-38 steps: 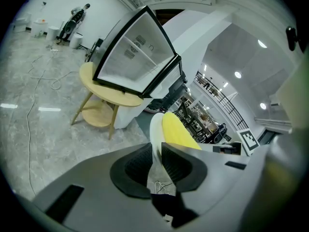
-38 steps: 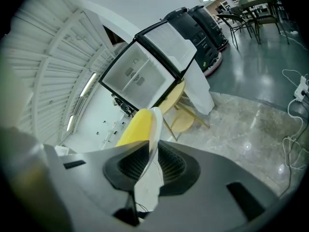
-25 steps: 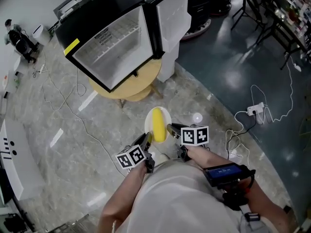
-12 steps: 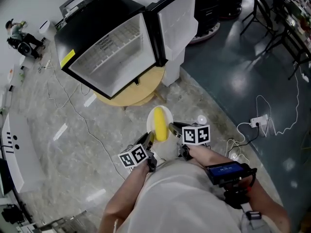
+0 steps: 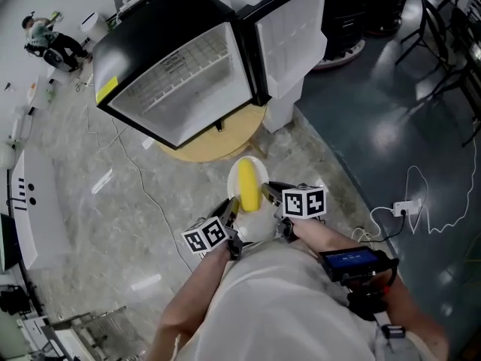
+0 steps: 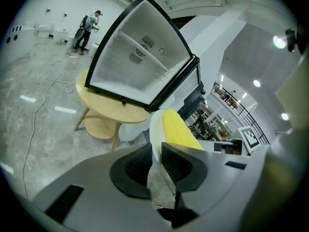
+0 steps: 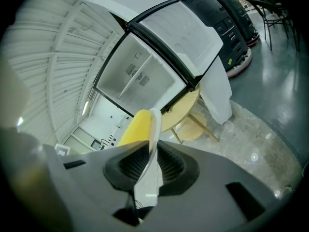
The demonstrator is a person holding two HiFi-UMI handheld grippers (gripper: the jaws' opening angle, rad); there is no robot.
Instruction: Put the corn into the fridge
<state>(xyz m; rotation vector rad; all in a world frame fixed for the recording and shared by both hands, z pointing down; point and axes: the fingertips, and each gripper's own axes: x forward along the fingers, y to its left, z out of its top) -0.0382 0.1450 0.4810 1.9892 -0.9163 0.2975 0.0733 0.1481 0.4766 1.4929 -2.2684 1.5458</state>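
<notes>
A yellow corn (image 5: 247,184) lies on a white plate (image 5: 258,168) that I carry between both grippers above the floor. My left gripper (image 5: 231,207) is shut on the plate's left rim (image 6: 155,129), with the corn (image 6: 179,128) just right of its jaws. My right gripper (image 5: 269,193) is shut on the right rim (image 7: 155,129), with the corn (image 7: 136,127) to its left. The black fridge (image 5: 174,59) stands ahead on a round wooden table (image 5: 219,137), its door (image 5: 289,40) swung open to the right and its white inside (image 6: 140,62) bare.
Cables trail over the stone floor (image 5: 135,171); a power strip (image 5: 403,207) lies at the right. Black chairs (image 5: 443,28) stand at the far right. A person (image 5: 46,37) stands far off at the upper left. A white cabinet (image 5: 22,209) lines the left edge.
I have moved closer to the fridge: it and the table have shifted right and grown in the head view. Both grippers still hold the plate with the corn.
</notes>
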